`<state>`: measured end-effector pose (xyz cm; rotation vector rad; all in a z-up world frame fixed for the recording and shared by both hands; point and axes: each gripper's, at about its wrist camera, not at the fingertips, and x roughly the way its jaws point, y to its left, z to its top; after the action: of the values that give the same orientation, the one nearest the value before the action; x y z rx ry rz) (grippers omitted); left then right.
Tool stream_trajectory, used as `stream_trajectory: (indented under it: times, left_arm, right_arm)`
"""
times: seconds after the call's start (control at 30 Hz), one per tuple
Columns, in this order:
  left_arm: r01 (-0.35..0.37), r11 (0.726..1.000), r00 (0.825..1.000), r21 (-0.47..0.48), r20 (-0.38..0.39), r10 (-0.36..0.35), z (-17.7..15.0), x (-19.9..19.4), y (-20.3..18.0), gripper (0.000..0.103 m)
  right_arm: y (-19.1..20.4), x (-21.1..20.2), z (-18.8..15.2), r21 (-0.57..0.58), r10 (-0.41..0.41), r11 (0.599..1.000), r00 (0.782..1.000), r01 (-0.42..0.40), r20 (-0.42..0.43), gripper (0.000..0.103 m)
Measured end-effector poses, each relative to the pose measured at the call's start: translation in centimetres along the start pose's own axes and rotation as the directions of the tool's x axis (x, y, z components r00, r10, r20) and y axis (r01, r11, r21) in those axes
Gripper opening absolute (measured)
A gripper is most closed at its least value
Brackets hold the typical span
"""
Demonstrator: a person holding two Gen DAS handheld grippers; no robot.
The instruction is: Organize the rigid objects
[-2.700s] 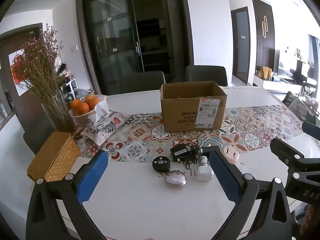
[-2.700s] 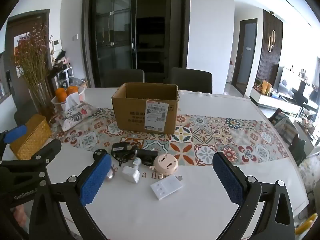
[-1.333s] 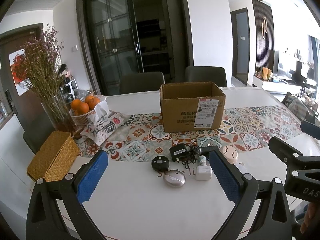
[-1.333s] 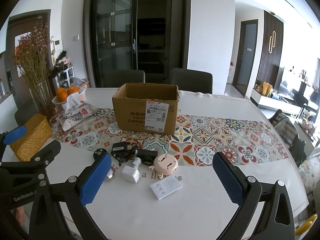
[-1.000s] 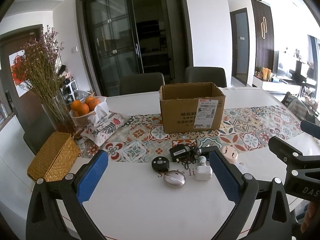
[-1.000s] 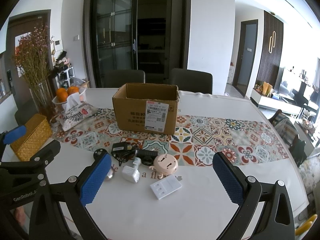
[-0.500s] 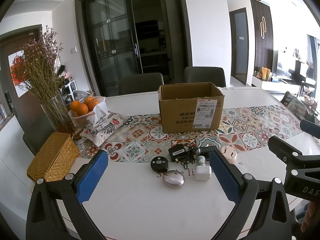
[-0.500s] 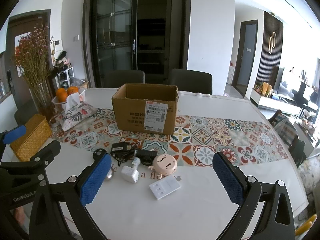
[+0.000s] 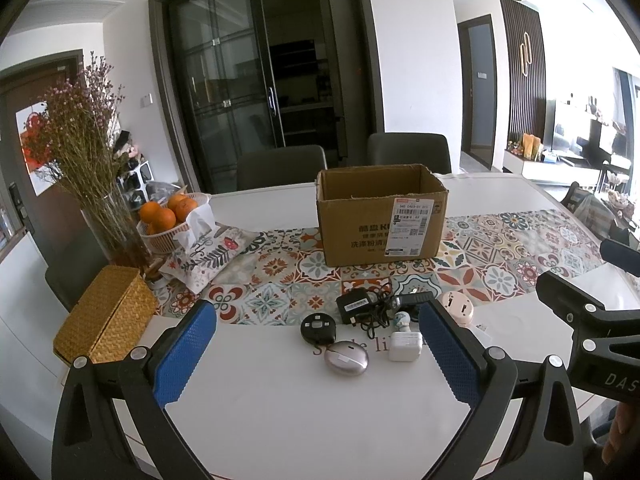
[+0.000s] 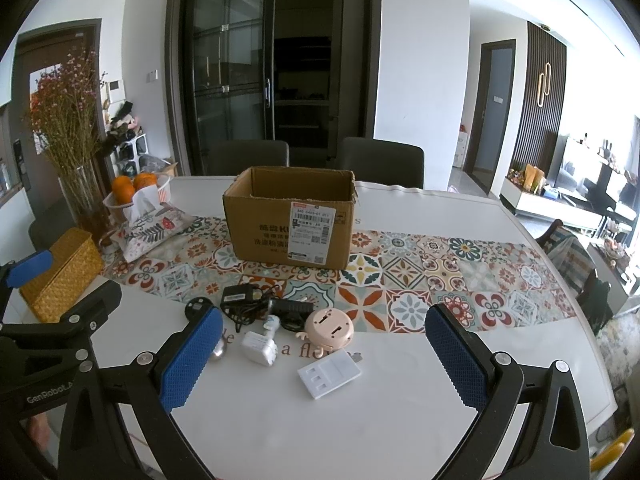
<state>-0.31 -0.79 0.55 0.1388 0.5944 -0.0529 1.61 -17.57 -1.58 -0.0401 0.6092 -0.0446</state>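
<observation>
Small gadgets lie in a loose cluster on the white table (image 10: 400,420) at the near edge of the patterned runner (image 10: 400,276), with the open cardboard box (image 10: 292,216) standing on the runner behind them, and I take that box to be where they belong. From my left gripper (image 9: 316,354) I see a black round fob (image 9: 318,328), a silver oval case (image 9: 345,363), a white charger cube (image 9: 405,346), a black adapter (image 9: 353,305) with its tangled cord (image 9: 378,312), and a pink round device (image 9: 458,307); my right gripper (image 10: 322,352) also shows a flat white plug strip (image 10: 329,373) nearest to me. All look light and stiff. I judge the silver case smooth and rounded, likely to squirt out unless I pinch across its narrow width. The cube offers flat sides, the easiest hold. The plug strip lies low on the table, so I would pinch it by its long edges. The adapter's cord is the one soft part and may drag its neighbours; I would take the body, not the wire. Both grippers are spread wide with nothing between their blue pads, hovering short of the cluster. Compared with the earlier frames almost nothing differs: the items sit where they were and both views have barely shifted.
</observation>
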Motion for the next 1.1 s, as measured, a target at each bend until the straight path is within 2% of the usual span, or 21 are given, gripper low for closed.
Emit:
stream_trajectory:
  times: [0.5,0.77,1.1]
  left_arm:
    - [0.021,1.000,0.999,0.002,-0.044,-0.021,-1.3,1.7,-0.1,0.103]
    - [0.020,0.999,0.995,0.026,-0.103,-0.017,-3.1,4.2,0.5,0.103]
    - [-0.021,0.999,0.982,0.026,-0.190,0.025,-5.5,8.1,1.8,0.101]
  right_arm:
    - [-0.2,0.9,-0.4,-0.004,0.020,1.000,0.999,-0.020,-0.036,0.102]
    - [1.2,4.0,-1.9,-0.035,0.053,0.998,0.993,-0.056,-0.101,0.102]
    - [3.7,8.7,-3.2,-0.081,0.119,0.988,0.981,-0.133,-0.153,0.101]
